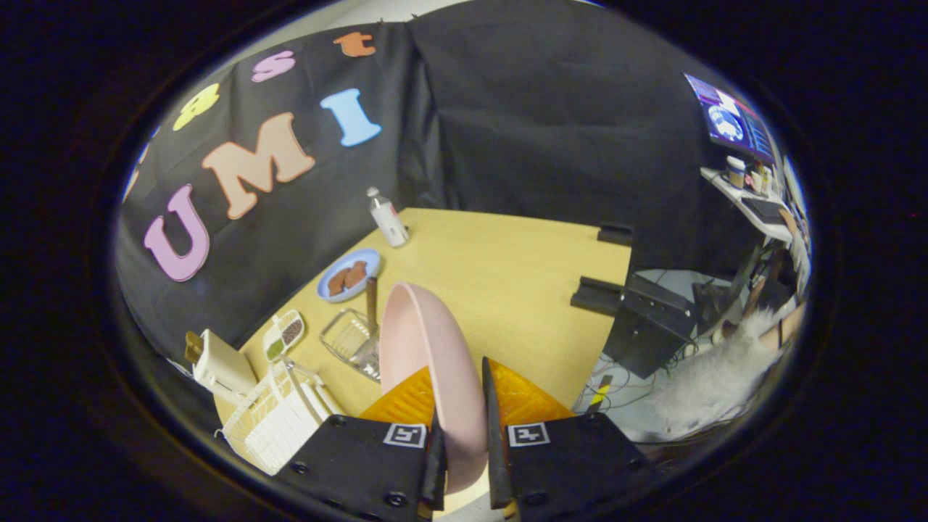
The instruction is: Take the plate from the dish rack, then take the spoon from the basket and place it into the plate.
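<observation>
A pink plate (pixel 428 355) stands on edge between my two fingers, held up above the yellow table (pixel 522 283). My gripper (pixel 462 428) is shut on the plate's rim, one finger pressing each face. Beyond the plate on its left sits a small wire basket (pixel 346 335) with a spoon (pixel 372 319) in it, its brown handle pointing up and away. The white dish rack (pixel 272 417) lies further left, near the table's front edge, beside my left finger.
A blue plate (pixel 349 275) with brown pieces and a white bottle (pixel 386 217) stand farther back by the black cloth wall. A small divided dish (pixel 284 335) and a white toaster-like box (pixel 221 366) sit left of the basket. Black stands (pixel 631 304) are off the table's right edge.
</observation>
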`<state>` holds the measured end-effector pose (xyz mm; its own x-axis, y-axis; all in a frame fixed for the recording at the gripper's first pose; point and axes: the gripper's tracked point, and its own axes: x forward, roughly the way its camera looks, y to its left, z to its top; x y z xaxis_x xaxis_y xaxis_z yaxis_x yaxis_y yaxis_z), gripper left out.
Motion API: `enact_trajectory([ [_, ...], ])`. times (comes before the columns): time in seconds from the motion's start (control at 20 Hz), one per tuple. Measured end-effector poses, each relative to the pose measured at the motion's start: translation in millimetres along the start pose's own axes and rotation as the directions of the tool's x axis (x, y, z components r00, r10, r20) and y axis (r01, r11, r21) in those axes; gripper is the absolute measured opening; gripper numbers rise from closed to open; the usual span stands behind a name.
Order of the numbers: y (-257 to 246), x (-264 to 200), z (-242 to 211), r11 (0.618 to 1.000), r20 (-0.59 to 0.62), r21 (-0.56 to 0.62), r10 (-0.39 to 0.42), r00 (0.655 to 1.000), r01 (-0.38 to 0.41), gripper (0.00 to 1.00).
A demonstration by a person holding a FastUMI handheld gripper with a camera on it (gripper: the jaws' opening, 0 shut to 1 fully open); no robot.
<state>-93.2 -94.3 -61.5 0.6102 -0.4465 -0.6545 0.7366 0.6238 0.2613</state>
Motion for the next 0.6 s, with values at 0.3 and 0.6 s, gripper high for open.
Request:
enact_trajectory([
  [0.3, 6, 30, -37, 0.996, -0.098, 0.072, 0.051, 0.994, -0.044, 0.27],
  [0.6, 0, 48, -63, 0.994, -0.161, 0.104, 0.055, 0.985, -0.038, 0.33],
])
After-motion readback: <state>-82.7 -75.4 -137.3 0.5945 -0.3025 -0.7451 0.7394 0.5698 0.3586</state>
